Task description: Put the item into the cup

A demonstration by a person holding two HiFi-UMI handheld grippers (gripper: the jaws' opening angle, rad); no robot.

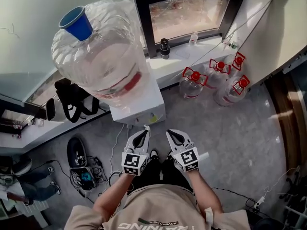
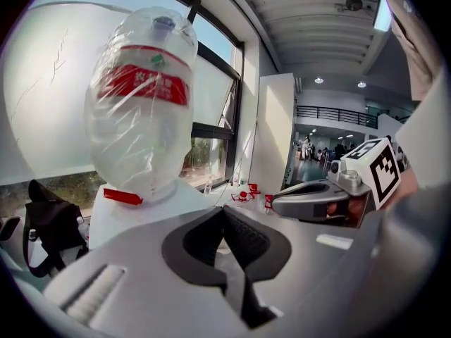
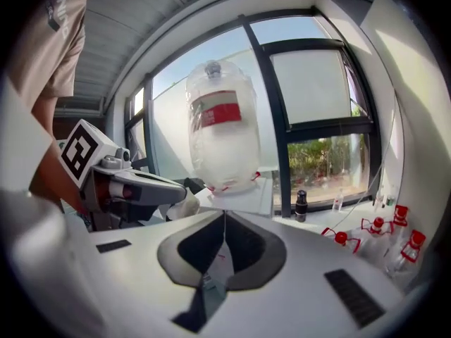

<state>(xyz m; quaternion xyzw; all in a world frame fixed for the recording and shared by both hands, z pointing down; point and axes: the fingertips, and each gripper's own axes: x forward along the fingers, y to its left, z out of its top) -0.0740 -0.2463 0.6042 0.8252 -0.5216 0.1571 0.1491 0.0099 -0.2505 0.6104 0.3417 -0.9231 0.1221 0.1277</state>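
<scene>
A blue cup (image 1: 76, 22) stands on the upturned base of a big clear water bottle (image 1: 100, 56) set in a white dispenser (image 1: 139, 107). Both grippers are held close to my body, just in front of the dispenser and well below the cup. My right gripper (image 1: 169, 132) is shut on a thin white packet (image 3: 215, 263) with red print, which lies in the slot behind its tips. My left gripper (image 1: 145, 131) is shut, jaws meeting at the tips (image 2: 224, 210). A small white bit shows at its tip in the head view; I cannot tell what it is.
Three clear jugs with red caps (image 1: 216, 80) stand on the floor to the right. A black bag (image 1: 72, 99) hangs at the left, with a shoe and cables (image 1: 76, 152) below it. A dark small bottle (image 1: 164, 47) stands on the windowsill behind the dispenser.
</scene>
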